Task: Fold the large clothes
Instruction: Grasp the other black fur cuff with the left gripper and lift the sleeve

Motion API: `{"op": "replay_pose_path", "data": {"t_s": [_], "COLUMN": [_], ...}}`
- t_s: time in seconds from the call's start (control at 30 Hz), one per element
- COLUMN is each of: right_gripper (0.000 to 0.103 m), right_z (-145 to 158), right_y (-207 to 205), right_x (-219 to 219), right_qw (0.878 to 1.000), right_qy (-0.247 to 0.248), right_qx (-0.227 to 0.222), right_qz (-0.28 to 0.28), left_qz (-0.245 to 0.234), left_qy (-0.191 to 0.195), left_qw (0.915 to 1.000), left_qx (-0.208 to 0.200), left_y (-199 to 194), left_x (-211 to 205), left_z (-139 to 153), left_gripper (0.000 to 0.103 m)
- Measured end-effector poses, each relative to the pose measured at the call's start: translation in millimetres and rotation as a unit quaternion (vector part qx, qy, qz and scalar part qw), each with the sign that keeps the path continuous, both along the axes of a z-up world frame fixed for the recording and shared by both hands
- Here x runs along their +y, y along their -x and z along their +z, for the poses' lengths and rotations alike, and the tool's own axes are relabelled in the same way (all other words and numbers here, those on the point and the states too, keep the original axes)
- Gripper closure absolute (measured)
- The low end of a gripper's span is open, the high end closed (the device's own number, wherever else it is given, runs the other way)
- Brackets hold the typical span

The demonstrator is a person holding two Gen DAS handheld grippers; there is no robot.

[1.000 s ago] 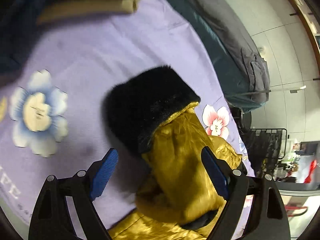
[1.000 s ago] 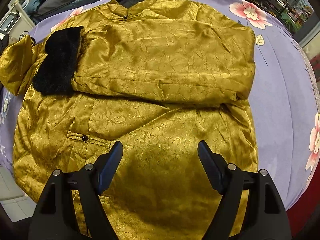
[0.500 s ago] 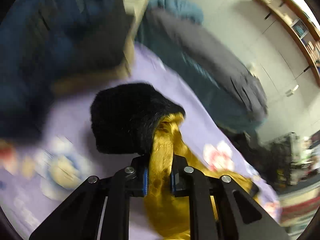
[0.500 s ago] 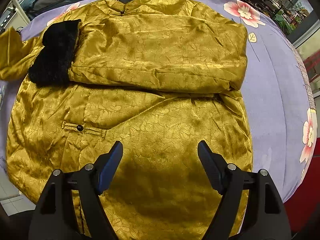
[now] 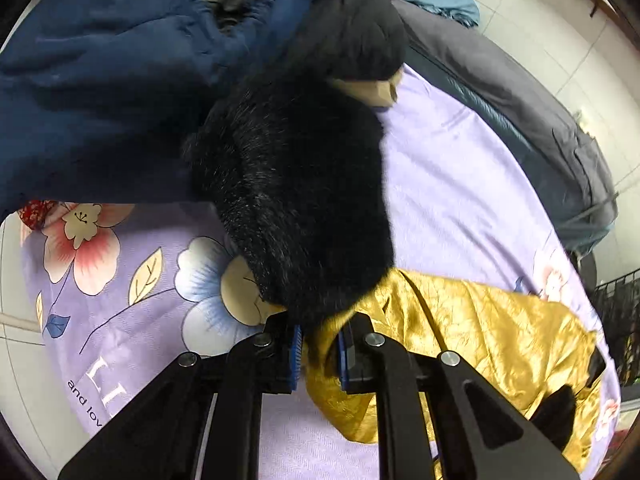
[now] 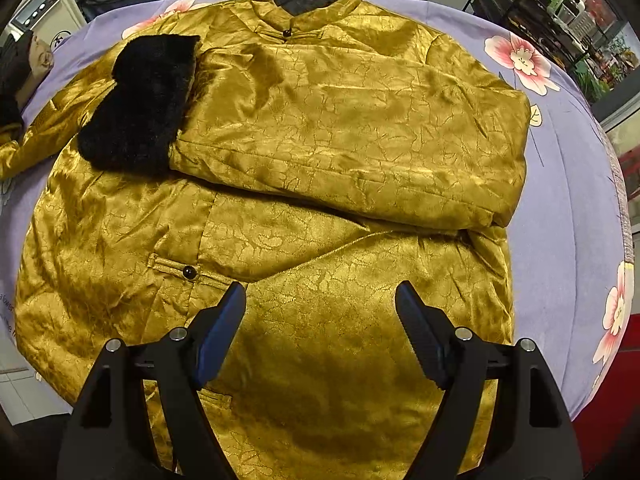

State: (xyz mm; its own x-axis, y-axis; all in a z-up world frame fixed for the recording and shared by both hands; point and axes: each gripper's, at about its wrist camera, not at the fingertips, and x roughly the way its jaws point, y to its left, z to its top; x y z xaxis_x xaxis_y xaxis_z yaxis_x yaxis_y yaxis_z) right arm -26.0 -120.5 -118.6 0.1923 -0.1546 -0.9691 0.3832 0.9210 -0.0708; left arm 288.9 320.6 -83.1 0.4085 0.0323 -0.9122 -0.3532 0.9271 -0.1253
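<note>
Only the left view shows the left tool [image 5: 318, 354] clamping the gold sleeve [image 5: 472, 336]; the right tool [image 6: 320, 332] gapes wide.

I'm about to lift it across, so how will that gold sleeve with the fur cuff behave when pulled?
Likely floppy: the sleeve creases and sags beyond the left tool. The satin shine suggests it may slip. The thick cuff probably weighs the end down.

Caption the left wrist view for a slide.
Left hand-held gripper shut on gold sleeve beside its black fur cuff.
</note>
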Motion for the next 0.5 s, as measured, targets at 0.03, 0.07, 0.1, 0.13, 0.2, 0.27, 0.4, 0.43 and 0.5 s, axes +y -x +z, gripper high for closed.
{"op": "replay_pose_path", "data": {"t_s": [0.03, 0.07, 0.1, 0.13, 0.2, 0.27, 0.4, 0.43, 0.5], "right_gripper": [0.026, 0.026, 0.026, 0.026, 0.026, 0.026, 0.026, 0.026, 0.026], "right_z": [0.5, 0.6, 0.6, 0.2, -1.5, -3.4, -6.5, -7.1, -6.3], "right_y": [0.9, 2.3, 3.8, 6.2, 10.5, 14.1, 19.2, 19.9, 20.4], "right_x": [-2.7, -5.6, -8.2, -11.4, -16.1, -19.3, -23.9, -24.9, -25.3], "right_qw": [1.0, 1.0, 1.0, 1.0, 1.0, 0.999, 0.999, 0.999, 0.998], "right_qy": [-0.001, -0.003, -0.004, -0.006, -0.008, -0.011, -0.016, -0.017, -0.018], "right_qx": [-0.003, -0.004, -0.006, -0.007, -0.007, -0.008, -0.008, -0.008, -0.009], "right_qz": [-0.005, -0.01, -0.015, -0.02, -0.029, -0.037, -0.047, -0.049, -0.051], "left_qz": [-0.008, -0.014, -0.021, -0.029, -0.045, -0.078, -0.173, -0.214, -0.274], "left_qy": [-0.005, -0.009, -0.01, -0.011, -0.015, -0.026, -0.032, -0.031, -0.031], "left_qw": [1.0, 0.9999, 0.9997, 0.9995, 0.9986, 0.9957, 0.9808, 0.9714, 0.9546], "left_qx": [0.0, -0.002, -0.005, -0.01, -0.022, -0.042, -0.085, -0.098, -0.112], "left_y": [-3.0, -6.2, -10.3, -14.5, -22.8, -29.7, -29.6, -23.0, -6.1], "left_x": [-5.5, -10.6, -15.3, -20.3, -32.8, -56.4, -130.3, -162.3, -207.7], "left_z": [1.1, 3.7, 6.7, 12.4, 25.0, 40.7, 68.0, 74.8, 78.3], "left_gripper": [0.09, 0.09, 0.09, 0.09, 0.09, 0.09, 0.09, 0.09, 0.09]}}
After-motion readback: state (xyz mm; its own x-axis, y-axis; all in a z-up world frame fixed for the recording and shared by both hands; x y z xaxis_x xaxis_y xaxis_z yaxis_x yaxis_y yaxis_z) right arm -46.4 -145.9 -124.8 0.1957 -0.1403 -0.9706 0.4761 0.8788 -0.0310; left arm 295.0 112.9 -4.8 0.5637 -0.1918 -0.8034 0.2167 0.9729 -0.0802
